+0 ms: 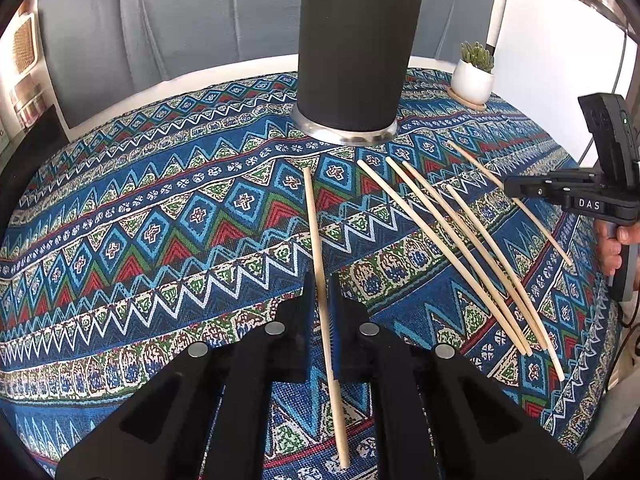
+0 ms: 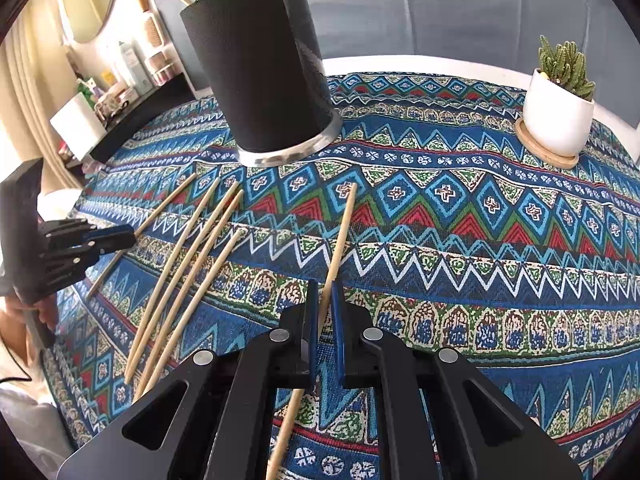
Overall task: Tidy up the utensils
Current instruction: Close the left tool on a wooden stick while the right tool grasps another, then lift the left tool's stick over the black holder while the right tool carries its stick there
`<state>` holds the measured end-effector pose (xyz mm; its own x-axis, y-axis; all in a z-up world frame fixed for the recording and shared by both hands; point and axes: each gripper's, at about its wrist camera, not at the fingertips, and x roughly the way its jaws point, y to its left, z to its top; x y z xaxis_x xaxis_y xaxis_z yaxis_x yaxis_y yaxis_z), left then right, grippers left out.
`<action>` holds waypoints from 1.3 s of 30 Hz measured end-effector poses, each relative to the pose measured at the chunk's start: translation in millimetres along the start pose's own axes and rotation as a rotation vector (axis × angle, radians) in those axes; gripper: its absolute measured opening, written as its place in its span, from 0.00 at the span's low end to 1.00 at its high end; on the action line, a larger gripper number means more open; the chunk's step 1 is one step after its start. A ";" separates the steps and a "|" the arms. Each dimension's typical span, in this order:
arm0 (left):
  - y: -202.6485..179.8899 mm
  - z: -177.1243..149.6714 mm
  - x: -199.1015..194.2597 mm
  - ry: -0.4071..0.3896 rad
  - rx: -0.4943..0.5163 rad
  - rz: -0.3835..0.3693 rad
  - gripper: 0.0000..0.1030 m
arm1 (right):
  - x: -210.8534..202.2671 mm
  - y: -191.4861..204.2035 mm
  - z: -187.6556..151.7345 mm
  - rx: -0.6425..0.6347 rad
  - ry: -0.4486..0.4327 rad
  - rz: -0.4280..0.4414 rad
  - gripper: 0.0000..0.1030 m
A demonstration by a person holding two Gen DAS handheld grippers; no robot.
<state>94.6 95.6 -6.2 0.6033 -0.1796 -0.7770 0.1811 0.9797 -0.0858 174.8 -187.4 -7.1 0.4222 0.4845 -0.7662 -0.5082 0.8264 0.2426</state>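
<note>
Both grippers closed on chopsticks, holder at the far side

Nearest in the left wrist view, the left gripper [image 1: 323, 280] has its jaws drawn in tight around a single chopstick [image 1: 316, 240], which runs from below the fingers up across the patterned tablecloth [image 1: 140, 220] toward the holder. In the right wrist view the right gripper [image 2: 325, 288] is likewise pinched narrow on another chopstick [image 2: 340, 236], whose far tip points toward the holder while its near end passes under the gripper body.

Between the two grippers lies a loose group of chopsticks [image 1: 460, 248] on the cloth, four close together and fanned slightly, some touching or crossing near their lower ends. The same group [image 2: 188, 272] shows left of the right gripper in its own view.

At the right edge of the left view the other gripper appears from the side, with a hand [image 1: 614, 248] around its handle; the chopstick it grips slants across the cloth just beyond the loose group.

Farther back stands the black cylindrical holder [image 1: 356, 52] on a shiny metal base, upright on the table, with light stick ends showing above its rim. Beyond it to the right, a small white pot with a succulent [image 2: 558, 116] rests on a wooden coaster near the table's far edge. A grey sofa [image 1: 180, 20] fills the background
</note>
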 end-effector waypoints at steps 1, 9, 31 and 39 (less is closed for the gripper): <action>5.5 0.0 -0.4 -0.002 -0.035 -0.009 0.05 | 0.1 -2.6 0.0 0.016 0.001 0.021 0.04; 19.9 2.8 -7.0 -0.012 -0.120 -0.072 0.05 | -19.4 -7.6 7.6 0.041 -0.052 0.072 0.04; 40.7 109.5 -98.7 -0.316 -0.098 0.053 0.05 | -112.0 9.9 88.3 -0.099 -0.350 0.013 0.04; 39.9 144.8 -112.6 -0.402 -0.110 0.032 0.05 | -119.0 25.6 114.4 -0.120 -0.406 0.028 0.04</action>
<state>146.3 142.1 168.1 0.8663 -0.1479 -0.4771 0.0864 0.9851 -0.1485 197.4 -191.1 158.3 0.6564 0.5999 -0.4575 -0.5972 0.7837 0.1707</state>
